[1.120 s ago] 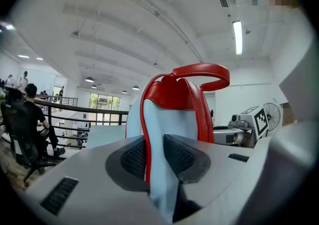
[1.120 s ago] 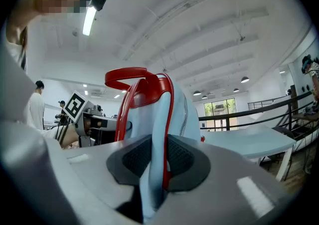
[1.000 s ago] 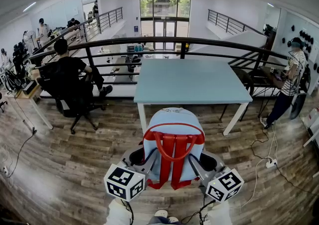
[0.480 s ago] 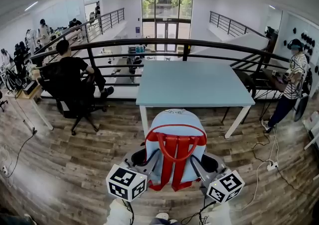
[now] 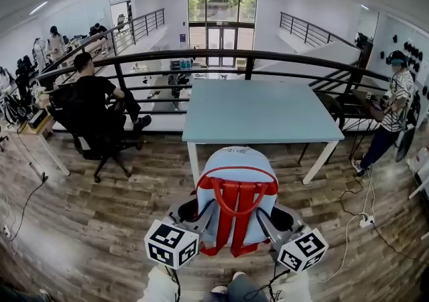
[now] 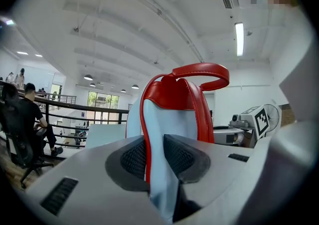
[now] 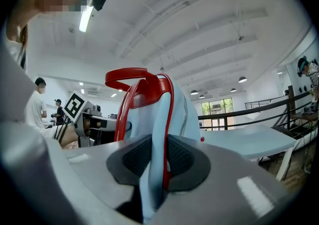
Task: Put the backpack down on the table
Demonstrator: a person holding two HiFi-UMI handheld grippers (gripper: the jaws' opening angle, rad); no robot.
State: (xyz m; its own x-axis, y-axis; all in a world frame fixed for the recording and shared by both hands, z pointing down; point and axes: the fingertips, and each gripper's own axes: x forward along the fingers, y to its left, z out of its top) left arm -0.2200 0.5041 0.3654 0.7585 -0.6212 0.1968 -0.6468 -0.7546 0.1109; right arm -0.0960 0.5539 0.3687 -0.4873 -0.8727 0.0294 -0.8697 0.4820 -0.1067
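**Wood-floor mezzanine: backpack carried in both claws, not yet on the table**

Wood floor [image 5: 100, 227] runs from my feet to the pale blue table [image 5: 258, 110], which stands ahead against the black railing [image 5: 268, 56]. The backpack [image 5: 236, 163] hangs upright in the air in front of me. Its strap side faces me and the red handle [image 5: 234, 190] is on top.

My left gripper [image 5: 193, 212] pinches the bag's left side and my right gripper [image 5: 276, 217] pinches its right. In each gripper view the pads are clamped on a fold of light blue fabric with red piping, jaws narrow.

Progress, as I judge it:
- Done: the bag is up and held on both sides.
- Left: carry it over the tabletop, lower it, seat it, let go.

Hard to make out:
- The bag's top overlaps the table's near edge in the head view, so I can't tell whether it is short of the top or just reaching it.
- The bag's bottom is hidden behind my grippers and their marker cubes, so its height against the tabletop is unclear.
- The bag's front face is turned away from me.
- A seated person [image 5: 94, 93] at left is small and well apart from the table.
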